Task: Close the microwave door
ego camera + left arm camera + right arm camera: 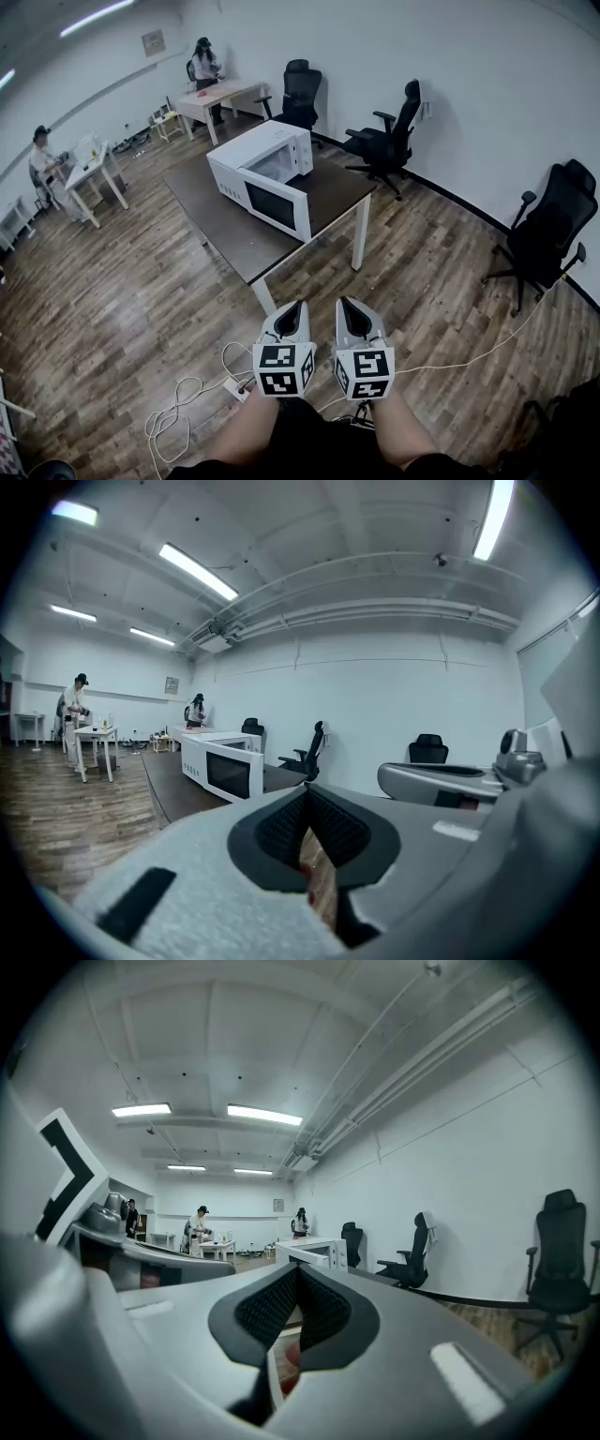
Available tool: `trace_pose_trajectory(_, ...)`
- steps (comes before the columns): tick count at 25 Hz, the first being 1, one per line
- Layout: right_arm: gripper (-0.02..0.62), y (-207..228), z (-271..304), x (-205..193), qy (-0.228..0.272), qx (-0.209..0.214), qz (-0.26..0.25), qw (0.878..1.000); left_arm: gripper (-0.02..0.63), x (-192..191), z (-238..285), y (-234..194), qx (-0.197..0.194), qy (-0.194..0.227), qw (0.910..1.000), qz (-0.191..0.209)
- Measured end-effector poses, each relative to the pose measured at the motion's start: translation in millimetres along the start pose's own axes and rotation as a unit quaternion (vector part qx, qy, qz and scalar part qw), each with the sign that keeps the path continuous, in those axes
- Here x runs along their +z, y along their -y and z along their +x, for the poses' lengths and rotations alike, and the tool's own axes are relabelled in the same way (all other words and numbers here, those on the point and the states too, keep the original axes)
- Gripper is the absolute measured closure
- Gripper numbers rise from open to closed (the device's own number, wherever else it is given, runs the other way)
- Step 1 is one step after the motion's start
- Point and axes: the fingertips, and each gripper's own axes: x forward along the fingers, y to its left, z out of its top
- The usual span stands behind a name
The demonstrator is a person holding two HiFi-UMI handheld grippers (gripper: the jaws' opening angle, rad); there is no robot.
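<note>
The microwave (pixel 272 169) has a smooth white casing and a dark glossy door window. The table (pixel 225 234) top is matt dark brown. The floor (pixel 112 300) shows wood-grain planks. The left gripper (pixel 293 307) and right gripper (pixel 347 306) have matt grey plastic shells and black dimpled pads (pixel 279 829).

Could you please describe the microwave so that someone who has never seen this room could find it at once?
Look for the dark-topped table with white legs in the middle of the wooden floor. The microwave is the white box standing on it, with nothing else visible on that top. Its door, with a dark window, stands swung open.
</note>
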Motion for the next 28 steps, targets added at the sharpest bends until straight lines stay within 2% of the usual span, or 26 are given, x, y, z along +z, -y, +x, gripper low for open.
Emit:
trace_pose_trajectory(11,0.591,21,37,-4,-0.003,0.009,-0.004,1.0,0.604,4,40,-13,0.011,-0.001,0.9999,-0.003)
trace_pose_trajectory(18,0.591,33,88,-11,-0.016,0.019,-0.018,1.0,0.604,7,86,-44,0.025,-0.005,0.9995,-0.018)
trace_pose_trajectory(22,0.591,44,125,-18,-0.029,0.029,0.001,0.999,0.604,7,116,-65,0.033,-0.013,0.999,-0.026)
trace_pose_trajectory(28,0.591,57,180,-29,-0.049,0.037,-0.001,0.998,0.604,9,164,-98,0.05,-0.029,0.9976,-0.038)
